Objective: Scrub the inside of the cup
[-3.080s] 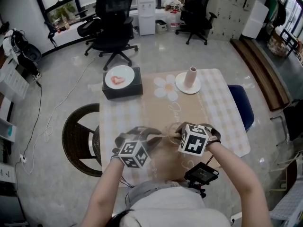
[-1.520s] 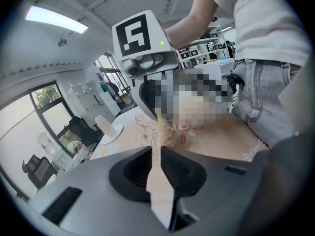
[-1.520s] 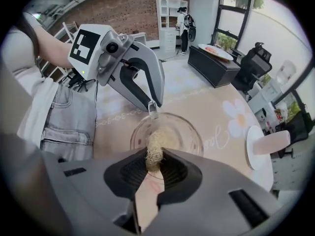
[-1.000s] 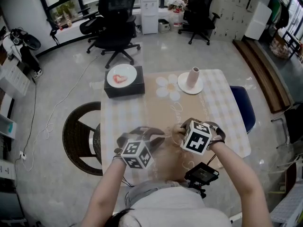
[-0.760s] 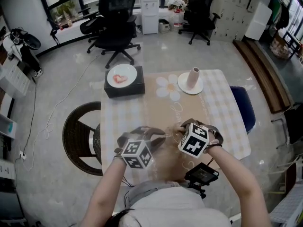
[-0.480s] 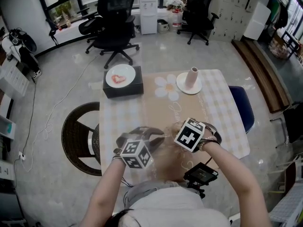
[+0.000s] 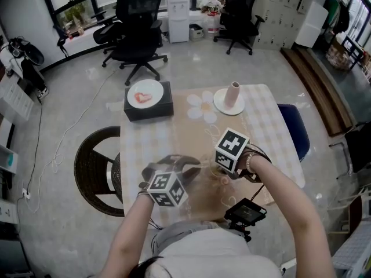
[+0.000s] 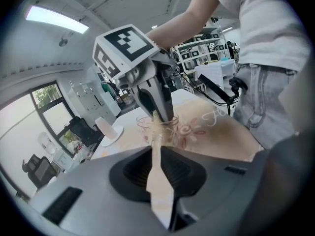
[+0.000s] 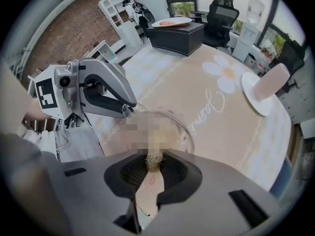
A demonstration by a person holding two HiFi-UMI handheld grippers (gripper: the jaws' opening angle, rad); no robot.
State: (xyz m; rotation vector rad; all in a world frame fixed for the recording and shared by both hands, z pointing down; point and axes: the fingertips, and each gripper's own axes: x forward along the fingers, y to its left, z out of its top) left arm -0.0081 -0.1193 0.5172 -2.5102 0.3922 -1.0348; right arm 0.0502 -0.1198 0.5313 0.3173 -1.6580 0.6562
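Clear glass cup [image 9: 183,127] stands upright on the beige checked tablecloth [image 7: 268,126], at the near side of the table, directly in front of the person.

Left gripper [image 9: 129,111]: jaws pinched on the cup's rim, steadying it.

Right gripper [image 8: 160,116]: pointing steeply down over the cup's mouth, jaws clamped on a straw-coloured fibrous scrubber [image 9: 153,157] that reaches into the cup. The scrubber's lower end is not readable.

Handling (judgement): the glass is probably light, rigid, smooth and breakable. A rim pinch is a small contact, so sideways scrubbing force could slip it or tip the cup. Gentle pressure is advised, directed toward the wall that the left jaws back. The scrubber looks soft and compliant, and is best held by its upper stub, as it is.

Count:
- Cup: 1
- Scrubber: 1
- Grippers: 2
- Well apart at the far side:
  - 1 pale pink tumbler [image 7: 232,93] on 1 white saucer [image 7: 220,105]
  - 1 black box [image 7: 151,110] carrying 1 white plate [image 7: 155,88]
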